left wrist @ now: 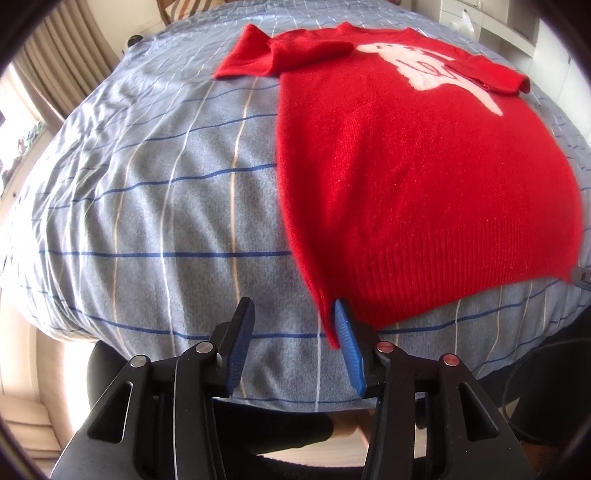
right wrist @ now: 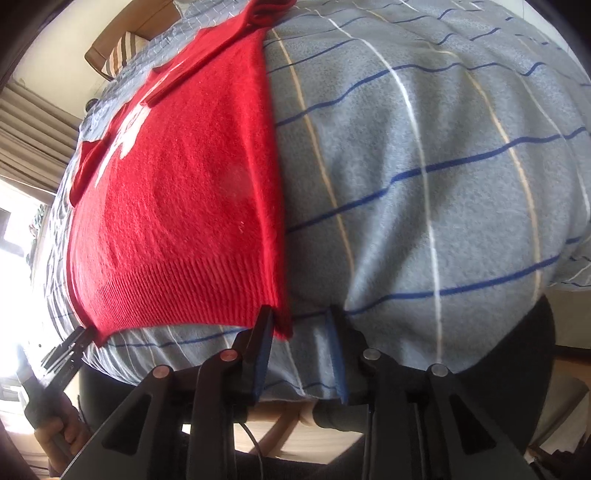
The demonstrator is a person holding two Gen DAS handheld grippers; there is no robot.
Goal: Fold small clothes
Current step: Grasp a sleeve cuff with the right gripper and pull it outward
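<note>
A red knitted sweater [left wrist: 406,166] with a pale pink figure on the chest lies flat on the bed, both sleeves folded in over the body. Its ribbed hem [right wrist: 177,291] faces me. My left gripper [left wrist: 293,306] stands open at the hem's left corner, which hangs between the jaws beside the right pad [left wrist: 347,339]. My right gripper [right wrist: 299,314] is open too, and the hem's right corner [right wrist: 283,325] lies between its fingers without being pinched. The left gripper [right wrist: 68,350], held in a hand, also shows low left in the right wrist view.
The bed wears a grey-blue sheet [left wrist: 147,206] with dark blue and white lines, and its near edge drops off just below both grippers. Beige curtains [left wrist: 62,74] hang at the left, white shelves [left wrist: 517,22] stand at the far right, and a striped cushion [right wrist: 125,48] lies beyond the bed.
</note>
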